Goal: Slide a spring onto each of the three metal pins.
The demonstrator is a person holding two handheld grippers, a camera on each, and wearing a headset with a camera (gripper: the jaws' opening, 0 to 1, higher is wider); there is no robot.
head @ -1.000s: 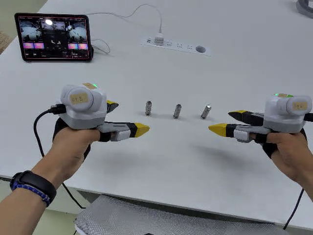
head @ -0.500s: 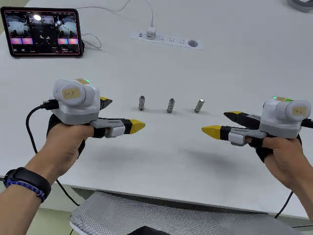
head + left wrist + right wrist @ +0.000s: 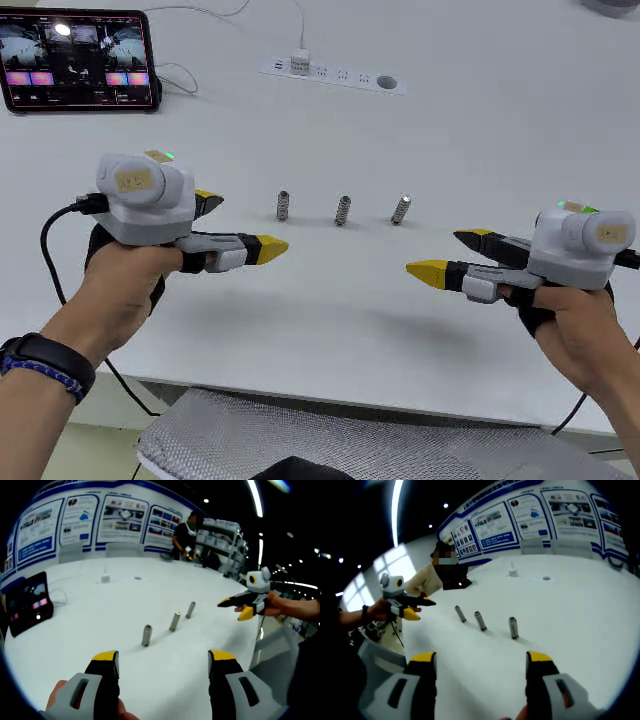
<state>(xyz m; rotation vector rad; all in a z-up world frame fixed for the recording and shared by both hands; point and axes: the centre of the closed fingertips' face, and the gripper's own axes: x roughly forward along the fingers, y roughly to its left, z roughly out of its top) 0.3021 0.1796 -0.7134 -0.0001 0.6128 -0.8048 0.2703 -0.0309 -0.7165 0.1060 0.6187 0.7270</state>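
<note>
Right tongs [image 3: 434, 253] have drawn a little toward the near edge of the bench [image 3: 330, 330] since a second ago, while the left tongs [image 3: 252, 222] keep their place beside the pins; the wider shift of the scene is the headset's. Both tongs hang above the bench close to its near edge, tips pointing inward at each other, jaws spread wide with nothing between them. Slightly farther back, three metal pins stand in a row mid-bench, apart from one another: the first pin [image 3: 283, 205] toward the left edge, the middle pin [image 3: 343, 209], then the third pin [image 3: 401, 208]. In the right gripper view, spring coils [image 3: 513, 627] wrap each of them. Beyond, a power strip [image 3: 325, 74] lies toward the far edge, and a lit tablet [image 3: 75, 58] stands at the far left corner.
</note>
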